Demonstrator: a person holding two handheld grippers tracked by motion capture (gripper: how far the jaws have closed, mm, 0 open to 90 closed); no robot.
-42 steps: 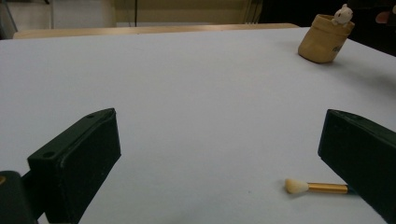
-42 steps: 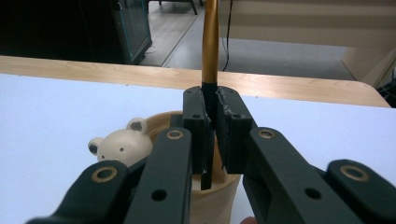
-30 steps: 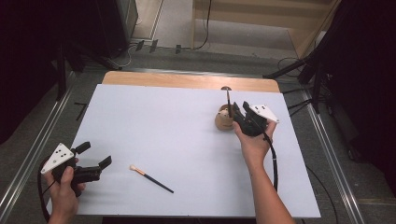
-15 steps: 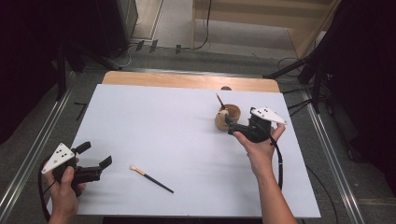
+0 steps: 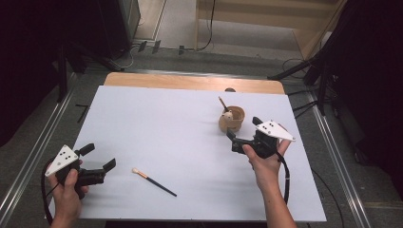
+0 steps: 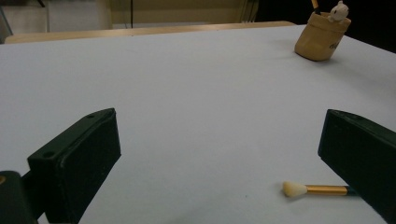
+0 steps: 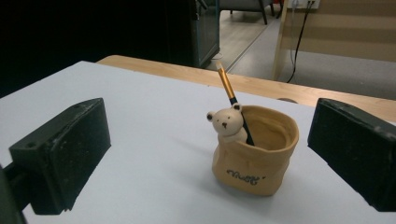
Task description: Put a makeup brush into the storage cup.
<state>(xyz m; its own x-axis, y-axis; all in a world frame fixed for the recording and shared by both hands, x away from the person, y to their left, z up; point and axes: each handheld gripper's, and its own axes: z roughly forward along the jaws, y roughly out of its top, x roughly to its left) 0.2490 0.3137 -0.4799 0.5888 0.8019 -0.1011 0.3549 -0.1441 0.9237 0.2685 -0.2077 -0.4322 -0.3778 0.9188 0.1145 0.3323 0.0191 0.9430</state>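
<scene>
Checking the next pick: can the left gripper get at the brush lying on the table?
Probably yes: the left gripper is open, and the brush lies flat on bare table just beside it, nothing between.

Gold-handled brush (image 7: 232, 101) leaning in bear pot (image 7: 256, 158)

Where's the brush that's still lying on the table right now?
In the high view the loose brush lies flat on the white table, near the front edge, just right of the left gripper and well left of the bear cup.
</scene>
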